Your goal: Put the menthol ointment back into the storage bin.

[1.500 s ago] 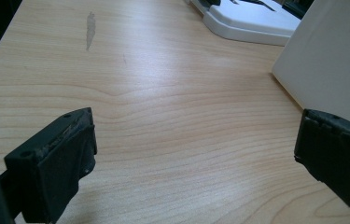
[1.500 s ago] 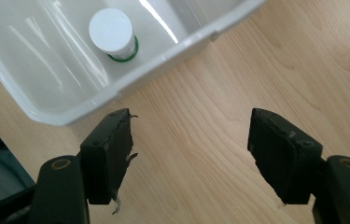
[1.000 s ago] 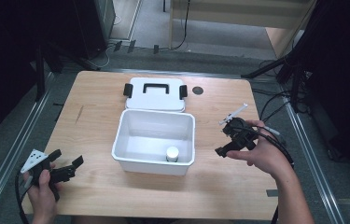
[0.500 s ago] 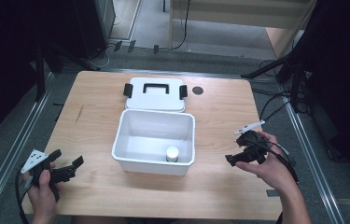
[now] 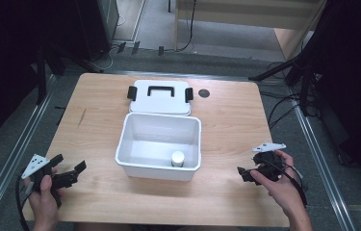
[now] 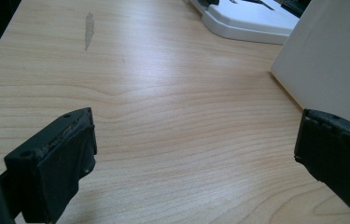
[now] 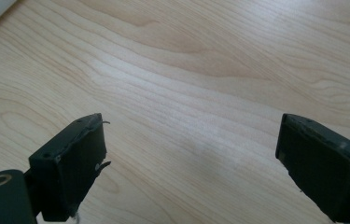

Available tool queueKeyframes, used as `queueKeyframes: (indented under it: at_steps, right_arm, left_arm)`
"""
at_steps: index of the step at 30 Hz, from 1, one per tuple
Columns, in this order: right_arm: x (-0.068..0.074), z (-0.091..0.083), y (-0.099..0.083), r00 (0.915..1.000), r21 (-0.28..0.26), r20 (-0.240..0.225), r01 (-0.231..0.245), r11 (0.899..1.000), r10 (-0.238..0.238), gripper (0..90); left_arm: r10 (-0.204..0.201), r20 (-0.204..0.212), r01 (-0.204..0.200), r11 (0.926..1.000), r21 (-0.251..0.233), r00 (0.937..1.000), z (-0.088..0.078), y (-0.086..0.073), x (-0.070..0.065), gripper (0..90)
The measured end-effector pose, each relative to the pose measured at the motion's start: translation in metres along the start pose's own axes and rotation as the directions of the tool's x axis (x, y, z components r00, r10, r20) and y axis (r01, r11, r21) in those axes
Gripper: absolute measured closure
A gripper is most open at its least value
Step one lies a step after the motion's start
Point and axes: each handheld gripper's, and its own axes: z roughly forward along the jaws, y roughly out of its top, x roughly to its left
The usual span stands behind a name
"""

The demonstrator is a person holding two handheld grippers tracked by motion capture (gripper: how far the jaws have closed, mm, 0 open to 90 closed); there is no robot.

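Observation:
An open white box point(image 5: 159, 170) stands at the middle of the wooden table point(image 5: 231, 125), with a small white capped jar point(image 5: 177, 158) inside near its front wall. Its lid point(image 5: 160, 96), with a black handle, lies flat behind it. My left gripper point(image 5: 69, 164) rests low at the near left, open, with bare wood between its jaws point(image 6: 196, 140); the box wall point(image 6: 331, 60) is at its right. My right gripper point(image 5: 243, 174) sits low at the near right, and its jaws have just been opening with nothing between them point(image 7: 191, 149).
A small black round disc point(image 5: 204, 93) lies on the table right of the lid. A grey scuff point(image 6: 89, 29) marks the wood at the far left. Metal rails and cables run on the floor along both sides of the table.
My right hand has come down and toward the near right edge of the table, and its jaws have spread wider. The left hand, box, lid and jar have stayed put.

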Motion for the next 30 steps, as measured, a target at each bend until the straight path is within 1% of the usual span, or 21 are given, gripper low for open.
queueKeyframes:
  at_steps: [2,3,4,5,6,10,11,12,14,18,20,21,22,24,25,29,30]
  right_arm:
    - [-0.001,0.003,-0.007,0.9998,-0.019,-0.002,-0.021,1.0,0.021,7.0]
    - [-0.001,0.003,-0.007,0.9998,-0.019,-0.002,-0.021,1.0,0.021,7.0]
    - [-0.003,0.006,-0.015,0.9994,-0.043,-0.001,-0.036,0.998,0.036,6.8]
    - [-0.003,0.006,-0.015,0.9994,-0.043,-0.001,-0.036,0.998,0.036,6.8]
    - [-0.004,0.009,-0.022,0.9987,-0.068,0.002,-0.051,0.996,0.051,6.7]
    - [-0.009,0.013,-0.035,0.9957,-0.122,-0.007,-0.092,0.988,0.092,5.8]
    - [-0.009,0.013,-0.035,0.9957,-0.122,-0.007,-0.092,0.988,0.092,5.8]
    - [-0.012,0.014,-0.041,0.993,-0.147,-0.009,-0.118,0.982,0.118,5.8]
    - [-0.015,0.015,-0.047,0.9905,-0.168,-0.019,-0.138,0.976,0.136,5.8]
    - [-0.02,0.017,-0.057,0.9862,-0.207,-0.019,-0.165,0.964,0.164,5.8]
    - [-0.022,0.017,-0.062,0.9828,-0.228,-0.025,-0.184,0.956,0.183,5.8]
    - [-0.022,0.017,-0.062,0.9828,-0.228,-0.025,-0.184,0.956,0.183,5.8]
    - [-0.025,0.017,-0.067,0.9782,-0.252,-0.038,-0.207,0.945,0.204,5.8]
    - [-0.028,0.017,-0.072,0.9751,-0.269,-0.051,-0.221,0.937,0.216,5.8]
    - [-0.028,0.017,-0.072,0.9751,-0.269,-0.051,-0.221,0.937,0.216,5.8]
    - [-0.033,0.017,-0.08,0.9688,-0.292,-0.053,-0.247,0.924,0.242,5.9]
    - [-0.034,0.016,-0.083,0.9658,-0.303,-0.052,-0.258,0.917,0.254,5.9]
  left_arm:
    - [0.001,0.0,-0.001,1.0,0.001,1.0,0.0,0.0,0.0,0.0]
    - [0.001,0.0,-0.001,1.0,0.001,1.0,0.0,0.0,0.0,0.0]
    - [0.002,-0.001,-0.002,1.0,0.001,1.0,0.0,0.0,0.0,0.0]
    - [0.002,-0.001,-0.002,1.0,0.003,1.0,0.0,0.0,0.0,0.0]
    - [0.002,-0.001,-0.002,1.0,0.003,1.0,0.0,0.0,0.0,0.0]
    - [0.002,-0.003,-0.002,1.0,0.002,1.0,0.0,0.0,0.0,0.0]
    - [0.002,-0.003,-0.002,1.0,0.002,1.0,0.0,0.0,0.0,0.0]
    - [0.003,-0.003,-0.003,1.0,0.003,1.0,0.0,0.0,0.0,0.0]
    - [0.003,-0.002,-0.003,1.0,0.004,1.0,0.0,0.0,0.0,0.0]
    - [0.003,-0.003,-0.003,1.0,0.002,1.0,0.0,0.0,0.0,0.0]
    - [0.003,-0.003,-0.003,1.0,0.002,1.0,0.0,0.0,0.0,0.0]
    - [0.003,-0.003,-0.003,1.0,0.002,1.0,0.0,0.0,0.0,0.0]
    - [0.003,-0.004,-0.003,1.0,0.003,1.0,0.0,0.0,0.0,0.0]
    - [0.003,-0.004,-0.003,1.0,0.003,1.0,0.0,0.0,0.0,0.0]
    - [0.003,-0.004,-0.003,1.0,0.003,1.0,0.0,0.0,0.0,0.0]
    - [0.004,-0.005,-0.004,1.0,0.003,1.0,0.0,0.0,0.0,0.0]
    - [0.003,-0.005,-0.003,1.0,0.002,1.0,0.0,0.0,-0.001,0.0]
